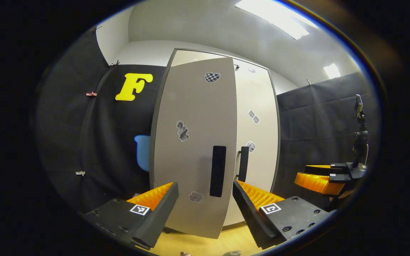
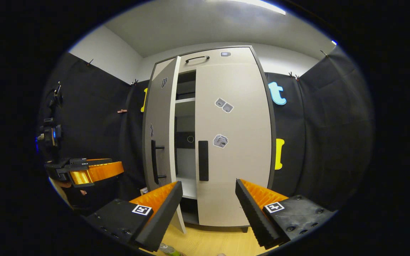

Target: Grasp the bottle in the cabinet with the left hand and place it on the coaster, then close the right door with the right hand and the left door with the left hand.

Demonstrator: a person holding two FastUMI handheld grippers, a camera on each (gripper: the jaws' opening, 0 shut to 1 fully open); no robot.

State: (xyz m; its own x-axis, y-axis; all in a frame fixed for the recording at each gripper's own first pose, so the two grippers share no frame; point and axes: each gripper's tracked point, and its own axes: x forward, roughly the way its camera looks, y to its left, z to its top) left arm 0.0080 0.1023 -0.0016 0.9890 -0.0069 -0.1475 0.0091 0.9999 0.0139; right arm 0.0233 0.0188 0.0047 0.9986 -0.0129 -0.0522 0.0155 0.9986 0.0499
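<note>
The tall pale cabinet stands straight ahead. Its left door hangs partly open towards me, with its black handle just beyond my left gripper, which is open and holds nothing. The right door lies shut, its handle in front of my right gripper, also open and holding nothing. Through the gap beside the left door I see white shelves. A clear greenish object pokes in at the bottom edge; I cannot tell what it is.
The light wooden surface runs under the cabinet. Black cloth walls close in on both sides. The right gripper hovers to the right of the cabinet, the left gripper to its left with a hand behind it.
</note>
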